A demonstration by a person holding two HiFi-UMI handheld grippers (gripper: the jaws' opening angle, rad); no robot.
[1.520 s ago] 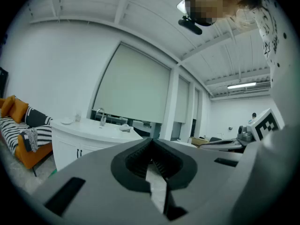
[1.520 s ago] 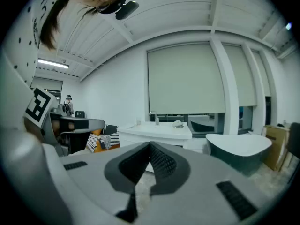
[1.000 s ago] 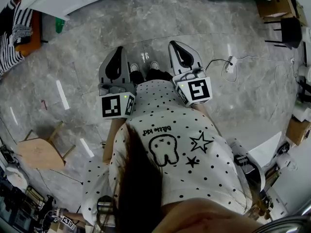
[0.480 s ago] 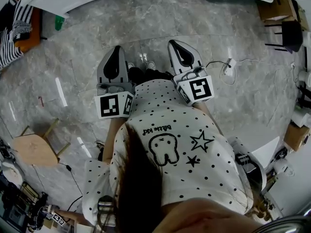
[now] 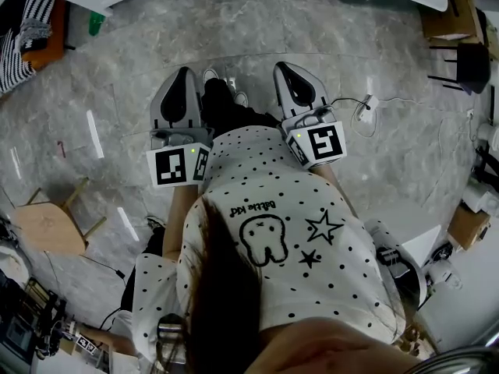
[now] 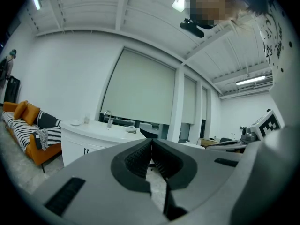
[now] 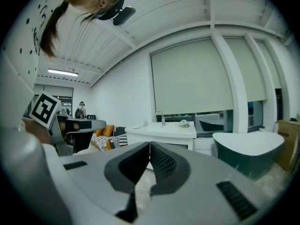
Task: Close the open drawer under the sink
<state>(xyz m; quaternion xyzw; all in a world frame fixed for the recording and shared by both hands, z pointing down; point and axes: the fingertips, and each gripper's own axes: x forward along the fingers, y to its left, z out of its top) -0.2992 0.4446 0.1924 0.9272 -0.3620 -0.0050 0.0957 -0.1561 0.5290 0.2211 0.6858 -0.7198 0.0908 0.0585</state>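
Two grippers shut and empty, well short of the sink

One person in a polka-dot shirt (image 5: 273,232) holds the left gripper (image 5: 184,73) and the right gripper (image 5: 282,68) side by side above a grey marble floor (image 5: 312,22). Both pairs of jaws are pressed together with nothing between them. A wooden stool (image 5: 47,228) stands near the floor's left edge, and a white plug and cable (image 5: 366,104) lie to the right. Well ahead, at the floor's far edge under drawn roller blinds (image 6: 140,93), stands the white sink cabinet (image 6: 89,137). Its drawer cannot be made out from here. An orange sofa (image 6: 23,125) sits to its left and a dark green bathtub (image 7: 248,153) to its right.
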